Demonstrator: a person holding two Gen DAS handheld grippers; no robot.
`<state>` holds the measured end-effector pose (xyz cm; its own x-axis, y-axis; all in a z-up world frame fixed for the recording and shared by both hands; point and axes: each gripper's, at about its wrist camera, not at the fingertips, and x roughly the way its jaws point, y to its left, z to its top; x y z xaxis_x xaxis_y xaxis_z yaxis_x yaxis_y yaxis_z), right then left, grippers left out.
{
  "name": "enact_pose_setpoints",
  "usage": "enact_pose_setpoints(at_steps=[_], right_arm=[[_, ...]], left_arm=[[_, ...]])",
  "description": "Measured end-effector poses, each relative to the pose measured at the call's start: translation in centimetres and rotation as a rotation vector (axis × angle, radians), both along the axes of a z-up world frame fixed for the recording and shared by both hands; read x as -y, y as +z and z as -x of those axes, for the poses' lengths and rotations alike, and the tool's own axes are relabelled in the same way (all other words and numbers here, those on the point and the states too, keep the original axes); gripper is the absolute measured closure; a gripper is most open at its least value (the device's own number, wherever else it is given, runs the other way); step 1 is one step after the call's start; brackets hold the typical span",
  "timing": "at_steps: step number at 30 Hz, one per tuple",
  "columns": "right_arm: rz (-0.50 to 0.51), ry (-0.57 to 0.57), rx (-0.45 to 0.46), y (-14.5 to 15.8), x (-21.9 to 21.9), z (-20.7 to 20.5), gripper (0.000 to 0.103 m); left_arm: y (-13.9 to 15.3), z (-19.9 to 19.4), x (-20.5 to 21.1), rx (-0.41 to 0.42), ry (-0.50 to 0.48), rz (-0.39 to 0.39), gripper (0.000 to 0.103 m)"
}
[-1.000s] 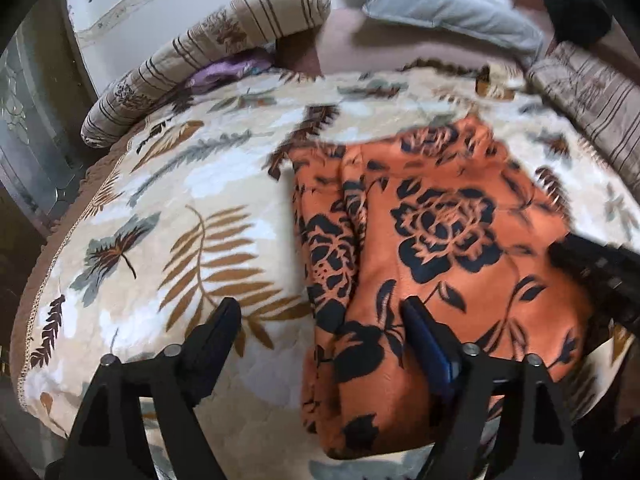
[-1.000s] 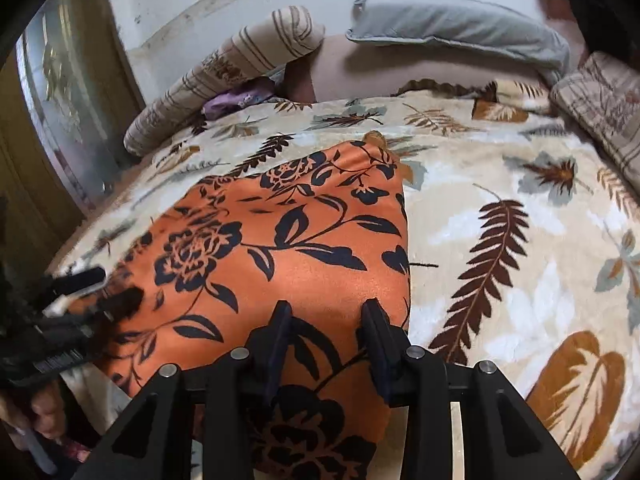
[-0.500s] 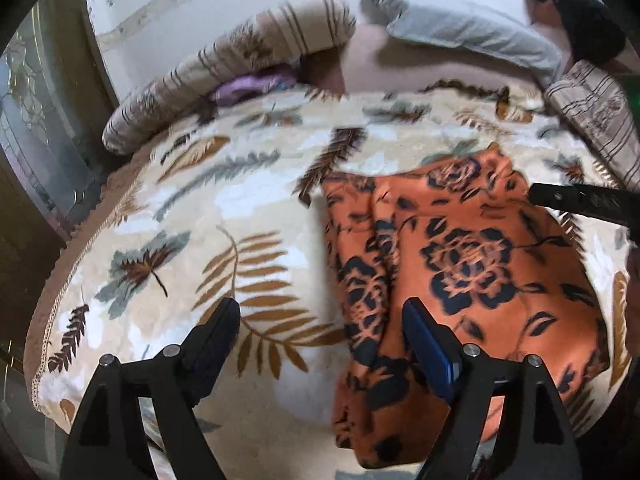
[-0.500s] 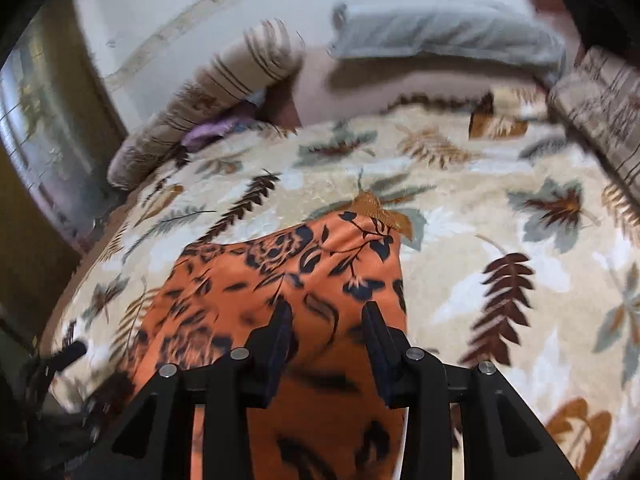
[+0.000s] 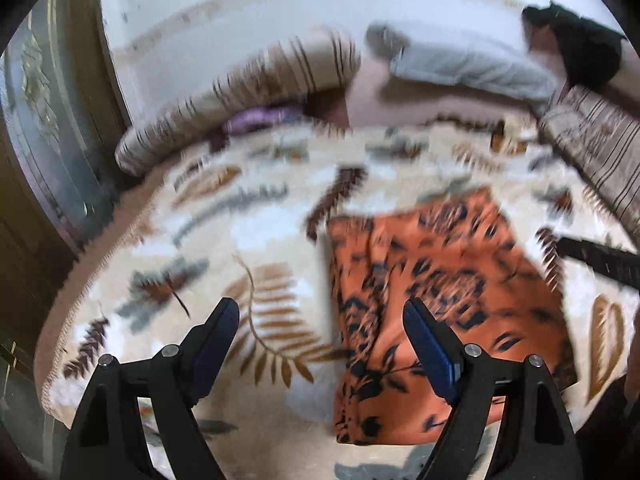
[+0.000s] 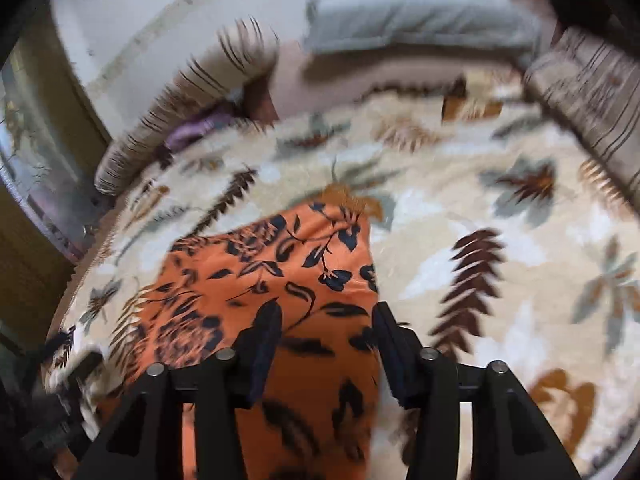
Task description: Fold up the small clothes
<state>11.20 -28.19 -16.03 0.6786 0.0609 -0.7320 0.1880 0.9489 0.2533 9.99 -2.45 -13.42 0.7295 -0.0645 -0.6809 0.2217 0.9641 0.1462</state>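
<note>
Orange floral garment lies folded near bed foot edge; thin, limp, likely slippery. Left gripper and right gripper jaws open, empty. Pinch corner hems.

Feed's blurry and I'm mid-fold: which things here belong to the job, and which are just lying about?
Job: orange floral garment, left gripper, right gripper.
Lying about: leaf-print blanket, striped bolster, grey pillow, purple cloth.
</note>
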Motion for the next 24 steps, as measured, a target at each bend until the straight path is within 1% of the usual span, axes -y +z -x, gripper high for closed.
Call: enact_pose_setpoints(at_steps=[3,5,8,10,13,15,19,21,24], right_arm=[[0.041,-0.013,0.073,2.9,-0.2,3.7,0.048],[0.055,-0.03,0.098,4.5,-0.3,5.6,0.048],[0.071,-0.047,0.135,6.7,-0.7,8.1,0.048],[0.099,-0.048,0.169,8.1,-1.4,9.4,0.047],[0.135,-0.036,0.218,10.3,-2.4,11.4,0.047],[0.146,-0.04,0.251,11.8,-3.0,12.7,0.047],[0.168,-0.05,0.298,14.1,-3.8,14.5,0.046],[0.176,-0.05,0.311,15.0,-4.2,15.2,0.043],[0.181,-0.044,0.327,15.9,-5.0,16.1,0.043]], left_arm=[[3.2,1.5,0.3,0.075,-0.002,0.01,0.017],[5.3,2.6,0.4,0.117,0.001,0.023,0.014],[8.0,4.1,0.2,0.179,0.007,0.046,0.013],[9.6,4.9,0.2,0.208,0.008,0.054,0.004],[11.8,6.8,0.0,0.263,0.013,0.077,0.003],[12.9,7.6,-0.1,0.273,0.011,0.089,0.002],[14.9,9.0,-0.1,0.296,0.011,0.089,0.001],[15.7,9.7,-0.3,0.313,0.013,0.093,0.001],[16.8,10.6,-0.6,0.327,0.027,0.102,0.001]])
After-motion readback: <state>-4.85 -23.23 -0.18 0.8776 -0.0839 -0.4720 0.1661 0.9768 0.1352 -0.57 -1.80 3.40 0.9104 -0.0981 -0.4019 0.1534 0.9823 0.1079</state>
